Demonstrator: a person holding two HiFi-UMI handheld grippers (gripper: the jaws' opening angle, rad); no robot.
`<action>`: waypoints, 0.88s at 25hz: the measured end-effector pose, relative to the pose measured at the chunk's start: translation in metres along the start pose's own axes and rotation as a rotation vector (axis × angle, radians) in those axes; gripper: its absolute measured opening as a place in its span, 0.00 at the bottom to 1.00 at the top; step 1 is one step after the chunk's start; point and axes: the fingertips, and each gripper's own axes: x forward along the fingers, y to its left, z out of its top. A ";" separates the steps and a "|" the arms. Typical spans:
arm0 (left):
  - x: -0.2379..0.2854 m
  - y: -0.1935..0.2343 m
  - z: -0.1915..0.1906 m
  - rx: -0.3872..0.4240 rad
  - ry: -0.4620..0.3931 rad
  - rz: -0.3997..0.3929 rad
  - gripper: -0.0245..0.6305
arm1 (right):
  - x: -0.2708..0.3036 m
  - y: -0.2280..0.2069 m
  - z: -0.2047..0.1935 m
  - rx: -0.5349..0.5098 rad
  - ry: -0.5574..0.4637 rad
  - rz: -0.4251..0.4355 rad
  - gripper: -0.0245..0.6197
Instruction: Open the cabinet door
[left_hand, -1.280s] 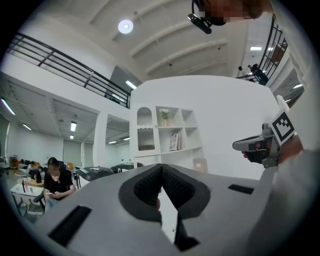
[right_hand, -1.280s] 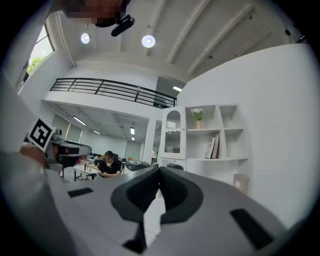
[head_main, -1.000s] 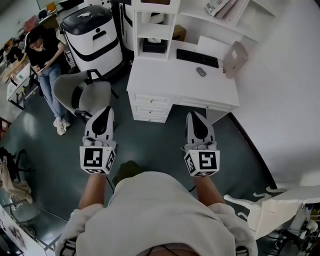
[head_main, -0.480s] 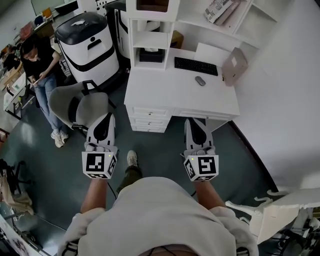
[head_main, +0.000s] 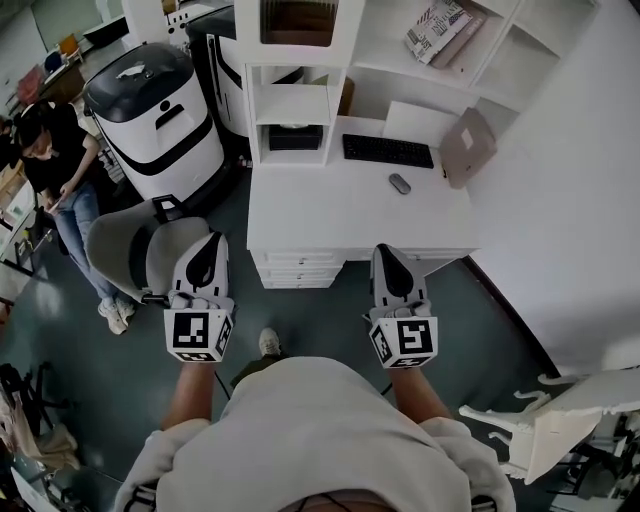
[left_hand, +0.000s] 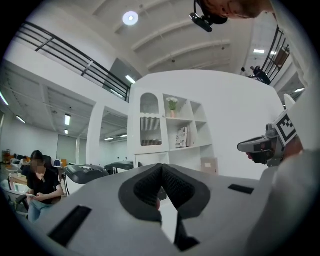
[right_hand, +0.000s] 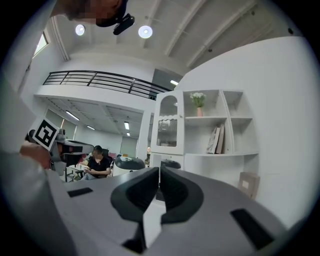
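Left tongs (head_main: 208, 245) and right tongs (head_main: 388, 258) were clenched empty, held level side by side mid-frame, likely a carrying posture, since the white-framed glass cabinet door (head_main: 298, 20), apparently shut, stood at upper centre, well beyond the white worktop (head_main: 350, 210).

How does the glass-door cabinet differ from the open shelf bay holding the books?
The cabinet is closed by an arch-topped glazed door; the book bay has no door. The cabinet stands at the hutch's left end; the book bay sits to its right. Books lean in plain sight in the bay; the cabinet's contents cannot be made out. Both are white parts of one hutch.
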 end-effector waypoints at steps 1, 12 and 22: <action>0.010 0.007 -0.001 0.000 0.002 -0.010 0.04 | 0.010 0.000 0.001 -0.001 -0.001 -0.009 0.05; 0.096 0.073 -0.004 0.000 -0.005 -0.079 0.04 | 0.111 0.001 0.011 0.006 -0.012 -0.079 0.05; 0.131 0.083 -0.003 -0.004 -0.015 -0.034 0.04 | 0.168 -0.010 0.020 -0.003 -0.031 -0.006 0.05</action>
